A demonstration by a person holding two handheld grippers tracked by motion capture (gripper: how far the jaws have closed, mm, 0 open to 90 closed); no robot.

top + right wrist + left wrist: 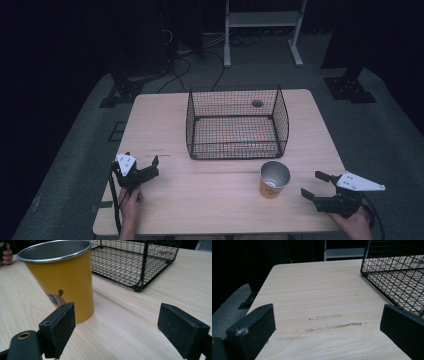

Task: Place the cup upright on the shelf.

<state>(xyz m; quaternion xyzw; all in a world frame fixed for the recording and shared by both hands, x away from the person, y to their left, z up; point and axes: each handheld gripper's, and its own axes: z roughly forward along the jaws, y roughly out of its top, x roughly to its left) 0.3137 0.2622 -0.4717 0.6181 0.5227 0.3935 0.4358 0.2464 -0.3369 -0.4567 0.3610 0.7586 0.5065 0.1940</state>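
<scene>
Approach stage. The yellow cup (pixel 274 180) stands upright on the table (pixel 210 210) at lower centre of the high view, just below the wire basket (pixel 235 125). The right gripper (pixel 317 185), at lower right, has its jaws spread and empty, near the cup. The left gripper (pixel 147 167), lower left, is likewise spread, holding nothing. The next move probably calls for bracketing the cup's wall before closing.
</scene>
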